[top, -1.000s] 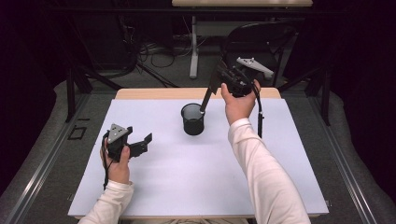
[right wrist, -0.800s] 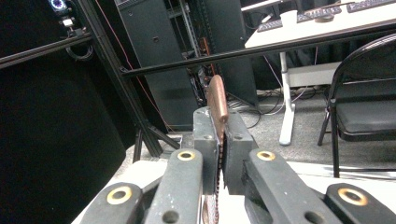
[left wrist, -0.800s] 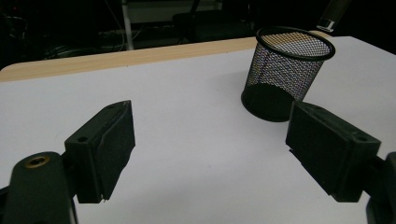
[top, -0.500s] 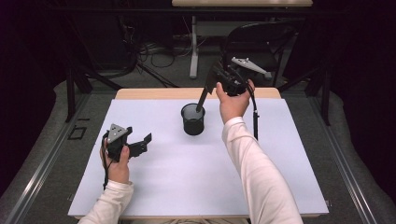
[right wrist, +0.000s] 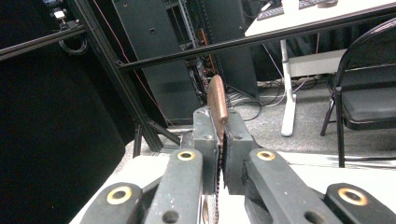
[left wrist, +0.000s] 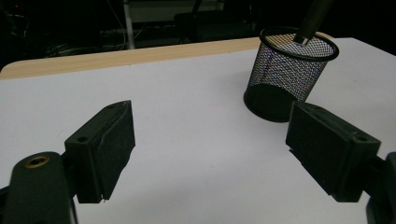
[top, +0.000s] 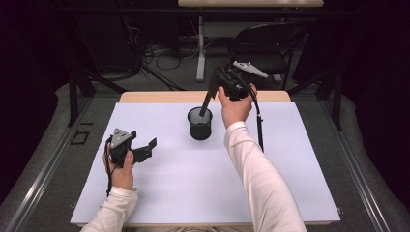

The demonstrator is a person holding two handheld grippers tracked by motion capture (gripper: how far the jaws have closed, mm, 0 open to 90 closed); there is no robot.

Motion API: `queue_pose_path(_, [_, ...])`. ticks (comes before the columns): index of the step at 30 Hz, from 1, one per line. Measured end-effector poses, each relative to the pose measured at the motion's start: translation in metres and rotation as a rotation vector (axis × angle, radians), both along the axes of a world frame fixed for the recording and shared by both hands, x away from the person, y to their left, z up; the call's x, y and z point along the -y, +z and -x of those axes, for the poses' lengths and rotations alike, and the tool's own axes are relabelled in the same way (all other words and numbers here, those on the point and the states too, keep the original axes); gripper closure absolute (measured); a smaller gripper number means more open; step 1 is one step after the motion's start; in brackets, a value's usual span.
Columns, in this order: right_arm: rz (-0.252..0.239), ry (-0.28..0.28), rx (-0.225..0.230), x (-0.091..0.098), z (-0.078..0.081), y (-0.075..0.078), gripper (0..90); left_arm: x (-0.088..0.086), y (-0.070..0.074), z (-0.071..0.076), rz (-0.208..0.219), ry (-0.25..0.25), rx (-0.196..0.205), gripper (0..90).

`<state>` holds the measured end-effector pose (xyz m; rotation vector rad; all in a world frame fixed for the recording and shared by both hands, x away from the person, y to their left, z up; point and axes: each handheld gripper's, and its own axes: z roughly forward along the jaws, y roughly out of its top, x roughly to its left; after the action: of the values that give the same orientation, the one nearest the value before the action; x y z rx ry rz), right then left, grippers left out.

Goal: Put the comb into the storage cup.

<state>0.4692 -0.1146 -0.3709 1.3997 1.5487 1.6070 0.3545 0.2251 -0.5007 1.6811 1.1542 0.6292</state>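
Right hand-held gripper [top: 212, 87] pinched a slim dark copper-ended tool [top: 207, 102] angled into the black wire-mesh cup [top: 199, 124] on the worktop [top: 193, 188] — best kept off the rim, released low; left hand-held gripper [top: 145, 150] spread, empty.

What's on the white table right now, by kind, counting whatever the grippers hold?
Mesh pen cup: 1
Dark slim tool, clamped in the right gripper, tip in the cup: 1
Left gripper, jaws open: holds 0
Total: 2
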Motion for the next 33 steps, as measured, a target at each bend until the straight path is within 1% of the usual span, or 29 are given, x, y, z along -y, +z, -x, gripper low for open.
queue_pose_path(11, [0.015, 0.002, -0.001, -0.009, -0.003, -0.006, 87.0, 0.000, 0.000, 0.000, -0.001, 0.000, 0.000, 15.7])
queue_pose_path(14, [0.026, 0.004, -0.001, -0.011, -0.004, -0.008, 87.0, 0.000, 0.000, 0.000, -0.002, 0.002, 0.001, 15.7])
queue_pose_path(33, [0.014, -0.003, -0.031, -0.012, -0.009, -0.028, 87.0, -0.002, -0.002, -0.001, -0.007, -0.002, 0.004, 15.7])
